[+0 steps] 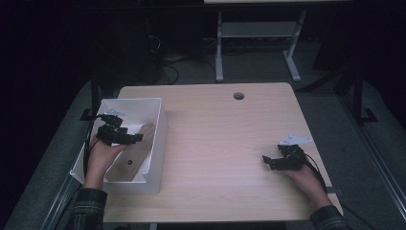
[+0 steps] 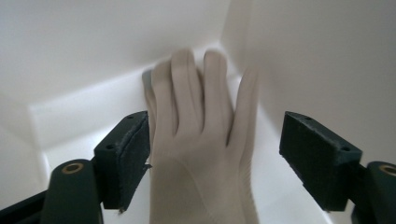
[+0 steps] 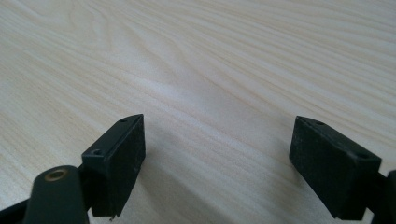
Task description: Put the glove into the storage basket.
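Wooden hand-shaped piece (image 1: 135,154) lying flat inside the white bin (image 1: 160,125), fingers toward 1 o'clock, wrist end with a small dark hole toward 7 o'clock in the high view. Seen through the left gripper view as a pale carved hand (image 2: 201,135) with fingertips up against the far wall of the bin near its corner, resting on the bin floor. Sits at about 9 o'clock on the bench (image 1: 225,139), the bin overhanging the bench's left edge.

Left gripper (image 1: 125,137) held above the bin, over the piece's left side, jaws spread wide on either side of the piece without pinching it; left pad (image 2: 133,154) right beside the wood, perhaps just brushing its edge, right pad (image 2: 317,156) well clear, with bin floor showing between. Nothing gripped. Carried by the left hand (image 1: 101,158), coming in from 7 o'clock in a plaid sleeve (image 1: 86,208).

Right gripper (image 1: 269,162) well apart from the bin, at about 4 o'clock on the bench, low over bare wood grain, pointing toward 9 o'clock. Jaws spread wide, nothing between them but bench surface. Held by the right hand (image 1: 306,179) from 5 o'clock.

Small round grommet hole (image 1: 238,96) near the far edge at 12 o'clock. Beyond the bench, grey legs of another table (image 1: 219,48) on dark floor.
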Available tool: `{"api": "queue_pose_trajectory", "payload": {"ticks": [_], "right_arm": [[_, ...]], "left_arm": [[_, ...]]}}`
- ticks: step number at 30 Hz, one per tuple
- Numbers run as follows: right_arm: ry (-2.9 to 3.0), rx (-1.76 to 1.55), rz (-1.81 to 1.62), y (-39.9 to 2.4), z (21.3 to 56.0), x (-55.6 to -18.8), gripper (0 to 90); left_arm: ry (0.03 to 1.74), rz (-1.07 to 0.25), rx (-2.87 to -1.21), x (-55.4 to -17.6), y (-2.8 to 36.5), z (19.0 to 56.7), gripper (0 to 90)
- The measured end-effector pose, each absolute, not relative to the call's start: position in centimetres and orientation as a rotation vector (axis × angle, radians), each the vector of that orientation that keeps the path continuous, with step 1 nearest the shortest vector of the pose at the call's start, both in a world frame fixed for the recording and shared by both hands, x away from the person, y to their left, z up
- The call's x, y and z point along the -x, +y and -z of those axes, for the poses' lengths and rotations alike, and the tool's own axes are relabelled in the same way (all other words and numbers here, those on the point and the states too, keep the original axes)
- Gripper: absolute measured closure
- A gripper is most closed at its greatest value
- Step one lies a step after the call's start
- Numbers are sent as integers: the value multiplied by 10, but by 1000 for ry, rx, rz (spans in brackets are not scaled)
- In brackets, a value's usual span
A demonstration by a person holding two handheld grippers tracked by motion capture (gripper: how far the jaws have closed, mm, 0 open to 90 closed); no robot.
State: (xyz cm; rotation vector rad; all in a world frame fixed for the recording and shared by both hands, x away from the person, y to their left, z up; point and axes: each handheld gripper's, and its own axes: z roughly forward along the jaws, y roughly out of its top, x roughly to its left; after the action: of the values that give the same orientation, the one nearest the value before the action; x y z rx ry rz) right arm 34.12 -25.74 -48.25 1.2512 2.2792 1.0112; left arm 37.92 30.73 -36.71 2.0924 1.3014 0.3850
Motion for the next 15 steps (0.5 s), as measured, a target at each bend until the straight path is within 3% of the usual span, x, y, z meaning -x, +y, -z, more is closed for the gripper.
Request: {"api": "queue_pose_trajectory", "payload": {"ticks": [15], "right_arm": [[2279, -1251, -1011, -257, 482, -341, 180]], "left_arm": [[1153, -368, -2018, -375, 270, 313, 132]]}}
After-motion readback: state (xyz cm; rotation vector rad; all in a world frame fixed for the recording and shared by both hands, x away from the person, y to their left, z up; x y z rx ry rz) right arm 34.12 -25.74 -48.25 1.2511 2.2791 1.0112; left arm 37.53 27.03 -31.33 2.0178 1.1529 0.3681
